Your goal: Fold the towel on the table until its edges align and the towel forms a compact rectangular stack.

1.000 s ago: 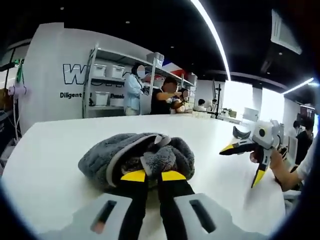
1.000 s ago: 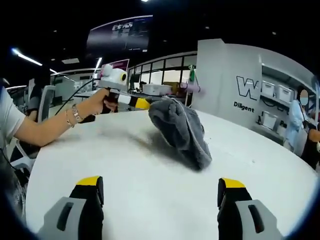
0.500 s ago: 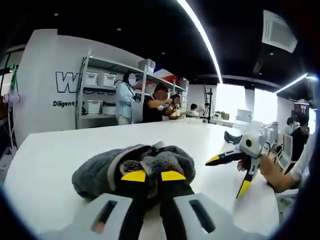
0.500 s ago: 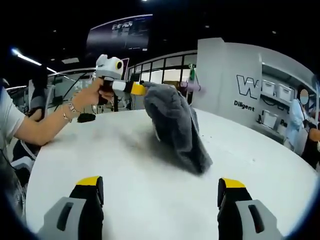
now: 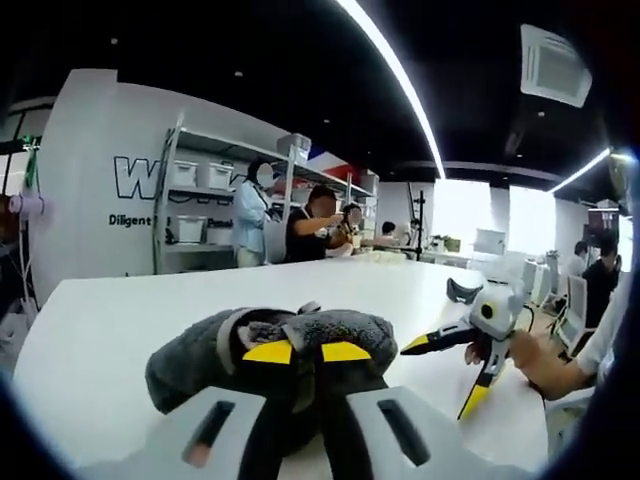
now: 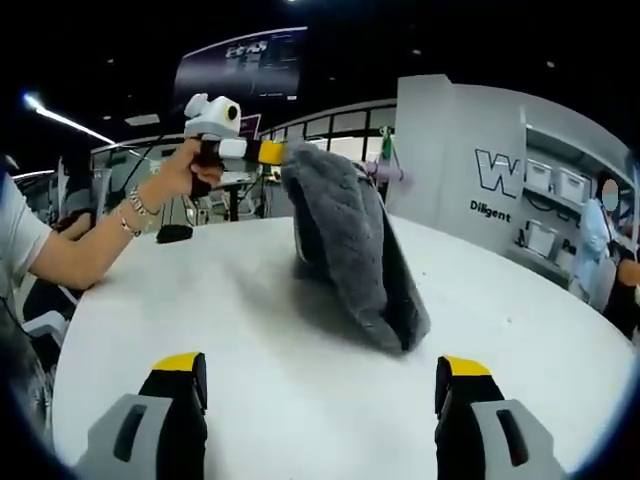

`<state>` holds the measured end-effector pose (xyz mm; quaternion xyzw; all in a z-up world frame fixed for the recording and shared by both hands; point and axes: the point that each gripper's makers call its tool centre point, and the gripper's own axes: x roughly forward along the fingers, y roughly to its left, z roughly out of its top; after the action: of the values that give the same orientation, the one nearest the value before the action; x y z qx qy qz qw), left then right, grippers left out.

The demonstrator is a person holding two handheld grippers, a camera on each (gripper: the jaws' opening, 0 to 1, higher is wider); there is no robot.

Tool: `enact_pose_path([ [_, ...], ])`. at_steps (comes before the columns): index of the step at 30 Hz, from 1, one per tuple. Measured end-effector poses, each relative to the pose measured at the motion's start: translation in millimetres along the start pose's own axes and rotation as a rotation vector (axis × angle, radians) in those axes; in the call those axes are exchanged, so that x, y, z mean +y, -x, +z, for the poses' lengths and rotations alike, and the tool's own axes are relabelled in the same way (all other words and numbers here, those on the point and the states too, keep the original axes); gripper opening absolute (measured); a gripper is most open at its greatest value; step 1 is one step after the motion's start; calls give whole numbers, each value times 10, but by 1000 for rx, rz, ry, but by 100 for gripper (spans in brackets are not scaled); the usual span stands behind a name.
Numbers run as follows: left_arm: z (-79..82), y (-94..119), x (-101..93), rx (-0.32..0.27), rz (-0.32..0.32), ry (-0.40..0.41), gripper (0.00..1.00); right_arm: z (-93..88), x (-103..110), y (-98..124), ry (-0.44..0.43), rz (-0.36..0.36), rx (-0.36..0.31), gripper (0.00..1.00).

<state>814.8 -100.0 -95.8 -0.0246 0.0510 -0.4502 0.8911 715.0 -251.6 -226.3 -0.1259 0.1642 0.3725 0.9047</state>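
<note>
The left hand-held gripper [image 6: 268, 151] is pinching the grey towel [image 6: 350, 245] by one edge, lifting it off the white table [image 6: 250, 350], while the right hand-held gripper [image 6: 318, 392] is waiting wide open nearby and, I'd say, should catch the hanging corner.

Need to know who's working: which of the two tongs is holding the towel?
The left tongs, shut on the grey towel and lifting one end off the table. The right tongs are open, holding nothing.
</note>
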Motion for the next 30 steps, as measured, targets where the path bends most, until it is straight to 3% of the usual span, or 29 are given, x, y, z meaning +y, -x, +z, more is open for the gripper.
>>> enact_pose_path([
  [14,428,214,-111,-123,47,-43,7,-24,8,1,1,1,4,99],
  [18,537,288,-85,-152,98,-91,7,-11,10,6,2,1,2,99],
  [30,766,520,104,-262,204,-101,6,-11,23,-2,18,9,12,99],
])
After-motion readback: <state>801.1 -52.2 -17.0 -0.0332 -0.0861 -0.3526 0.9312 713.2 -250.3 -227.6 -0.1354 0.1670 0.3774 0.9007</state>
